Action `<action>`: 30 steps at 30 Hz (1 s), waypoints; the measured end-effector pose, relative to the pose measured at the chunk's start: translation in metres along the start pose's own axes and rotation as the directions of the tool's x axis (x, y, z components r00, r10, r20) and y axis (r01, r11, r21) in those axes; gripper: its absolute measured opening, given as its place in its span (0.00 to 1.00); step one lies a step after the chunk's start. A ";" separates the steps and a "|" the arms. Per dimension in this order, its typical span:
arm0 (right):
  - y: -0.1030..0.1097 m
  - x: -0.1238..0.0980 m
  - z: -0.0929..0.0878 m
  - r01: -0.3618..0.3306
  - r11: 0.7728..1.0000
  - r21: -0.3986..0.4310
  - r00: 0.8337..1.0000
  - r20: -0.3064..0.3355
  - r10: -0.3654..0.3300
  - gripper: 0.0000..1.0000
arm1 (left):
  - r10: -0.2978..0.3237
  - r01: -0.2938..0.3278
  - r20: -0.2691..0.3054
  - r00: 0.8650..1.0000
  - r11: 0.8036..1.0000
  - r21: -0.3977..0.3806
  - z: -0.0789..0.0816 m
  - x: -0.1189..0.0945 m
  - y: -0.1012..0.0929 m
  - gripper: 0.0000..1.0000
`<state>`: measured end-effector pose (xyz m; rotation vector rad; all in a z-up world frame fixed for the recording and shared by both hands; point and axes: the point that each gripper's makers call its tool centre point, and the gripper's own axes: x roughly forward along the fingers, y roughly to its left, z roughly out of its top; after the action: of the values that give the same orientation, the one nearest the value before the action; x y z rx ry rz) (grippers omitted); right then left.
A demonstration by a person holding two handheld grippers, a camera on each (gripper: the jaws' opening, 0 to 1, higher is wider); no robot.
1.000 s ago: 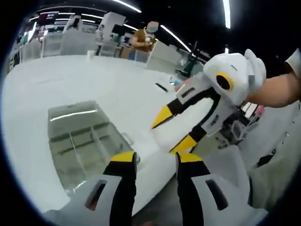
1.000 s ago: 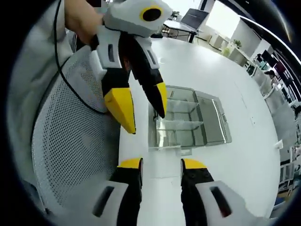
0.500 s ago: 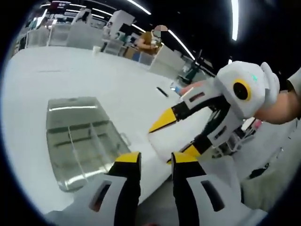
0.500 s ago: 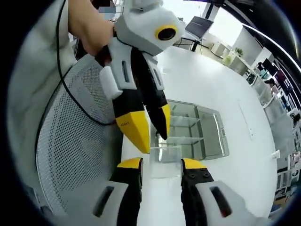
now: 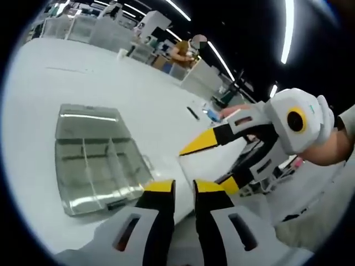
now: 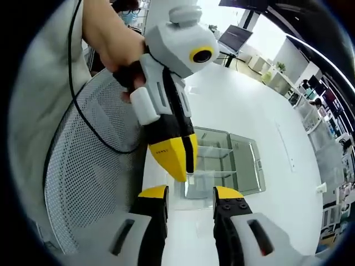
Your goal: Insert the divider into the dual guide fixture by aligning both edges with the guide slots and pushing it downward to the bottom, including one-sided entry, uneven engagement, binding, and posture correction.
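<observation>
Clear plastic marks the fixture, a shallow tray with inner walls that split it into compartments, lying flat on a white worktop. In the left gripper view the left claw rises from the bottom just beside the fixture's near corner, its yellow-tipped jaws drawn nearly together with a thin gap and nothing seen between them. Beside the fixture, over the worktop's edge, the right claw comes in held by a hand, its jaws spread wide and empty. In the right gripper view the right claw stands at the bottom with its jaws parted and empty, pointing toward the fixture. The left claw hangs just before the fixture's near edge, gripped by a hand, its yellow tips close together above a small clear upright panel at that near edge, possibly the divider; whether the tips touch it cannot be told. A mesh chair back sits on the side of the worktop away from the fixture. Beyond the fixture, a seated person and other desks show.
</observation>
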<state>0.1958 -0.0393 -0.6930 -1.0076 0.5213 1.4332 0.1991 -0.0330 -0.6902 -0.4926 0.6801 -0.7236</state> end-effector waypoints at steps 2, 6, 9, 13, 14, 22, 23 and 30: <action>0.000 0.000 0.001 0.003 1.000 -0.009 1.000 0.000 -0.003 0.27 | -0.004 0.004 -0.002 1.000 1.000 -0.010 0.000 0.000 0.000 0.09; -0.001 0.000 0.004 0.007 1.000 -0.020 1.000 0.003 -0.007 0.27 | -0.011 0.011 0.005 1.000 0.999 -0.031 0.001 0.000 -0.001 0.08; -0.001 0.000 0.005 0.010 1.000 -0.024 1.000 0.003 -0.010 0.27 | -0.015 0.015 0.008 1.000 0.998 -0.053 0.001 -0.001 0.000 0.07; -0.001 0.000 0.006 0.011 1.000 -0.028 1.000 0.005 -0.011 0.27 | -0.030 0.031 0.019 0.999 0.995 -0.090 0.001 -0.002 -0.001 0.05; -0.001 0.000 0.006 0.012 0.999 -0.031 1.000 0.006 -0.012 0.27 | -0.032 0.035 0.025 0.999 0.994 -0.100 0.001 -0.002 -0.002 0.04; -0.001 0.001 0.008 0.012 0.999 -0.053 1.000 0.003 -0.012 0.27 | -0.042 0.046 0.028 0.999 0.990 -0.134 0.003 -0.004 -0.002 0.01; -0.001 0.001 0.008 0.012 0.999 -0.053 1.000 0.003 -0.012 0.27 | -0.043 0.047 0.029 0.999 0.989 -0.138 0.003 -0.004 -0.002 0.01; -0.001 0.003 0.009 0.010 0.998 -0.069 1.000 -0.001 -0.010 0.27 | -0.048 0.051 0.024 0.999 0.985 -0.164 0.002 -0.006 -0.001 0.00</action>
<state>0.1942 -0.0299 -0.6902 -1.0642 0.4694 1.4496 0.1968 -0.0294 -0.6856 -0.6698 0.7141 -0.7115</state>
